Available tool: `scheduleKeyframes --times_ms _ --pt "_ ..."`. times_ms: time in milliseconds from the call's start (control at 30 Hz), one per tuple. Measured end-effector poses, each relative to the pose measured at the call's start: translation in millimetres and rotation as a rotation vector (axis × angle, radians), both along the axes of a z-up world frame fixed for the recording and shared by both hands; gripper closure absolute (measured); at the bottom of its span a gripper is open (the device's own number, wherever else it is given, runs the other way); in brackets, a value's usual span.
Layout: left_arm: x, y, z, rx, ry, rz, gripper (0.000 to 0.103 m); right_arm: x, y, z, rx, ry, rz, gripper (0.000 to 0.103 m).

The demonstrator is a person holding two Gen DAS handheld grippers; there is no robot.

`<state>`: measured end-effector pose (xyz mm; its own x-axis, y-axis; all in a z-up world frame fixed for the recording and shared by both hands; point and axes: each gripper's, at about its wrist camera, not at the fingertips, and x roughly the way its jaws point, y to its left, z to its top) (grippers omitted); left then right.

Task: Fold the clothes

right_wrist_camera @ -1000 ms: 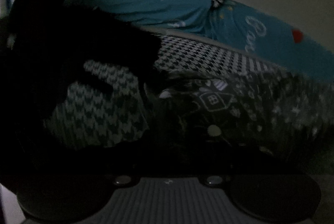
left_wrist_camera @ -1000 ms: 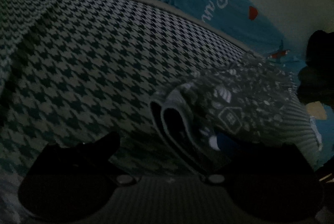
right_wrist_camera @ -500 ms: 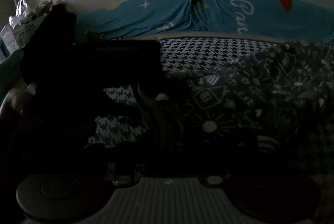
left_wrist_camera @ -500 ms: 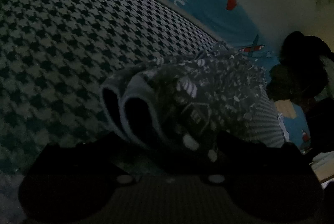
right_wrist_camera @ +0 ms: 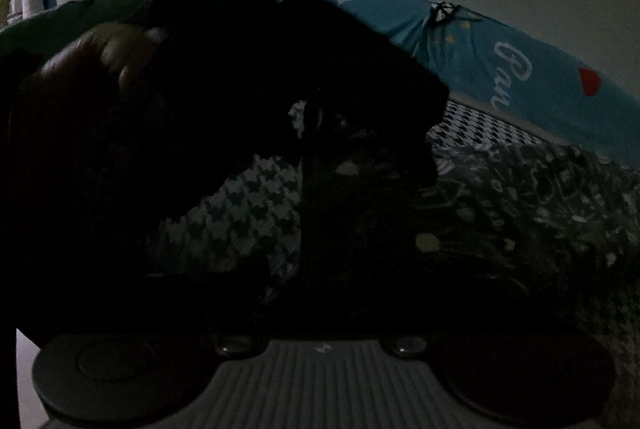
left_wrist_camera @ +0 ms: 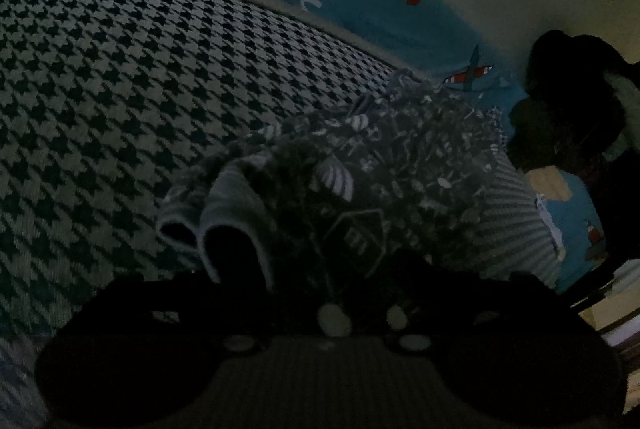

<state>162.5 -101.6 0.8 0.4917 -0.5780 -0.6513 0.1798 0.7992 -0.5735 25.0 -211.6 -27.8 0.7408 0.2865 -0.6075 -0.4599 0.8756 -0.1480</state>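
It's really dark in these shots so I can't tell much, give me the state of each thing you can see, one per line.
Patterned garment: bunched, partly folded, on the houndstooth cover.
Houndstooth cover: spread flat.
Blue sheet: draped along the wall.
Left tongs: closed on the patterned garment.
Right tongs: too dark to tell.

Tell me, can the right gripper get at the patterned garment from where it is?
Probably yes: the patterned garment lies right ahead on the houndstooth cover. The left gripper's dark body crowds the left side only.
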Motion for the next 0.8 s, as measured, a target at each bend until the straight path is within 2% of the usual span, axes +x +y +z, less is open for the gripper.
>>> scheduleKeyframes --times_ms 200,267,300,367,433,500,533,600,633,667,800 --pt "4 -4 0 0.011 0.015 -0.009 0.022 4 12 -13 -0.102 -0.072 -0.027 0.039" --pt "7 -8 -5 0.033 0.025 -0.008 0.016 7 14 -15 -0.11 -0.086 -0.042 0.051" --pt "8 -9 -6 0.044 0.026 -0.007 0.013 9 13 -14 -0.101 -0.083 -0.047 0.054" --pt "9 -11 -6 0.065 0.015 -0.007 0.013 11 12 -11 -0.081 -0.074 -0.051 0.066" --pt "9 -14 -5 0.086 0.004 -0.007 0.019 11 12 -7 -0.069 -0.069 -0.047 0.071" --pt "9 -16 -5 0.107 -0.007 -0.008 0.036 12 12 -3 -0.061 -0.066 -0.041 0.074" --pt "9 -15 -5 0.113 -0.009 -0.004 0.041 13 12 0 -0.052 -0.062 -0.039 0.075" --pt "9 -8 -1 0.106 -0.007 0.019 0.061 14 12 7 -0.024 -0.057 -0.037 0.076" --pt "10 -4 1 0.096 -0.007 0.033 0.065 15 13 11 -0.008 -0.056 -0.036 0.077" --pt "9 0 4 0.089 -0.01 0.047 0.069 16 14 15 0.006 -0.058 -0.034 0.077" --pt "7 11 21 0.092 -0.037 0.094 0.069 23 19 29 0.077 -0.042 -0.023 0.077"
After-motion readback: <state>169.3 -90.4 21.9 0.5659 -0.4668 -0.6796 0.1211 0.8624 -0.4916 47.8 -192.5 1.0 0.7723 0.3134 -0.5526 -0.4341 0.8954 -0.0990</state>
